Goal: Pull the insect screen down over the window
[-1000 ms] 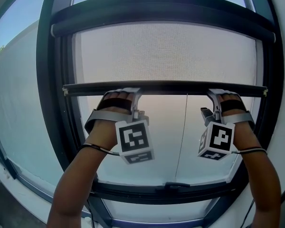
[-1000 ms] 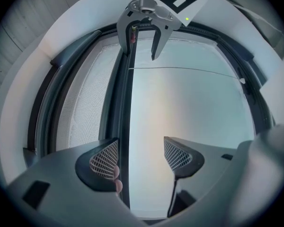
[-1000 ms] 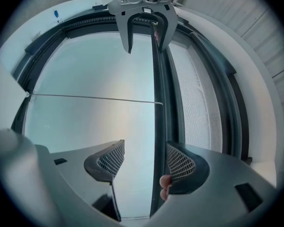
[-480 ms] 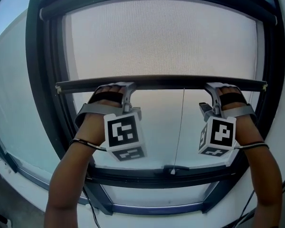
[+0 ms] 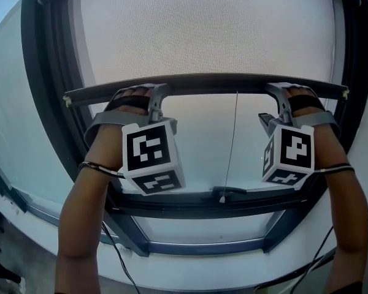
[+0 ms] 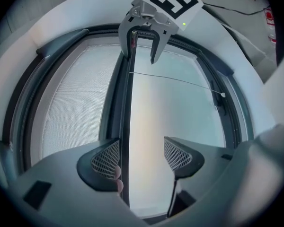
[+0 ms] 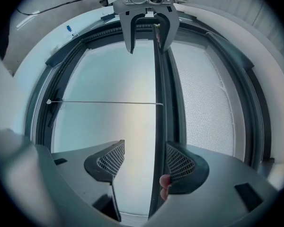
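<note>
The insect screen's pale mesh (image 5: 202, 29) hangs from above and ends in a dark bottom bar (image 5: 233, 83) that spans the window. My left gripper (image 5: 152, 92) is hooked over the bar's left part and my right gripper (image 5: 279, 92) over its right part. In the left gripper view the bar (image 6: 125, 108) runs between the open jaws of the left gripper (image 6: 142, 155), close against the left pad. In the right gripper view the bar (image 7: 158, 79) lies beside the right pad of the open right gripper (image 7: 146, 161). A person's fingertips show beside each bar.
A thin pull cord (image 5: 230, 146) hangs from the bar to a small end piece near the lower window frame (image 5: 172, 208). Dark side frames (image 5: 46, 103) flank the opening. A white sill (image 5: 190, 268) runs below. Cables trail from both wrists.
The bottom bar has come down with both grippers, so more mesh shows above it and the gap to the lower frame has shrunk.
</note>
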The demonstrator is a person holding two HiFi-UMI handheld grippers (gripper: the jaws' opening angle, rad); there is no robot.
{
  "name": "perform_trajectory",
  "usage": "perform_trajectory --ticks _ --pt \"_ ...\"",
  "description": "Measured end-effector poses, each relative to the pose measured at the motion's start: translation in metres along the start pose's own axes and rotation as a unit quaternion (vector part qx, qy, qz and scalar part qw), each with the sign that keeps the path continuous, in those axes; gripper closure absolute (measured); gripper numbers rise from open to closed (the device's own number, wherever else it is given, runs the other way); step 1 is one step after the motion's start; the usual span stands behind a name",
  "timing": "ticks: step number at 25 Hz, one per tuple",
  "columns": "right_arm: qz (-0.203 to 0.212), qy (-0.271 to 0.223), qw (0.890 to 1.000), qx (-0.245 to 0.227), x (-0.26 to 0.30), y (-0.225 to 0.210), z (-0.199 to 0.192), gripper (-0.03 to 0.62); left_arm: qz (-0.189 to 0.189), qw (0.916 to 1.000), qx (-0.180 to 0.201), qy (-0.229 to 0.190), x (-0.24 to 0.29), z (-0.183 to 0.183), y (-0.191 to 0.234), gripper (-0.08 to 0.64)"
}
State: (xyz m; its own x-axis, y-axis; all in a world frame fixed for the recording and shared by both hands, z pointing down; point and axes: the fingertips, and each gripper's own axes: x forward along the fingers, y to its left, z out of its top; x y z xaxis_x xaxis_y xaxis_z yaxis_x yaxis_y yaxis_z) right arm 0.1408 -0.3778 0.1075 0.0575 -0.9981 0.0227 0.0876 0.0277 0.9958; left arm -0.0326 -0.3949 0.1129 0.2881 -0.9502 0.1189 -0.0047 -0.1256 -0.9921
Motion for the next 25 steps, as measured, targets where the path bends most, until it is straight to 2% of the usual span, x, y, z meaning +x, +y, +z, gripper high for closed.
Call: perform_trajectory --ticks 4,9,11,16,21,25 --pt "0.014 0.000 1.000 -0.002 -0.003 0.008 0.003 0.336 -0.015 0.9999 -0.005 -0.005 -0.002 -0.002 -0.008 0.276" --pt "0.053 0.003 0.998 -0.032 0.001 0.058 0.001 0.336 -0.063 0.9980 -0.002 -0.004 0.005 0.000 -0.062 0.276" --pt "0.061 0.002 0.997 -0.039 0.002 0.070 0.002 0.336 -0.070 0.9975 -0.006 -0.009 0.007 0.000 -0.074 0.276" --pt "0.070 -0.006 0.997 -0.018 0.002 0.078 0.005 0.336 -0.078 0.9968 -0.013 -0.009 0.008 -0.002 -0.081 0.276" --pt "0.086 -0.004 0.996 -0.013 0.007 0.147 0.005 0.336 -0.085 0.9962 -0.014 -0.008 0.023 0.001 -0.149 0.275" --pt "0.100 -0.013 0.995 0.005 0.005 0.155 0.008 0.336 -0.091 0.9948 -0.038 -0.026 0.021 0.001 -0.155 0.276"
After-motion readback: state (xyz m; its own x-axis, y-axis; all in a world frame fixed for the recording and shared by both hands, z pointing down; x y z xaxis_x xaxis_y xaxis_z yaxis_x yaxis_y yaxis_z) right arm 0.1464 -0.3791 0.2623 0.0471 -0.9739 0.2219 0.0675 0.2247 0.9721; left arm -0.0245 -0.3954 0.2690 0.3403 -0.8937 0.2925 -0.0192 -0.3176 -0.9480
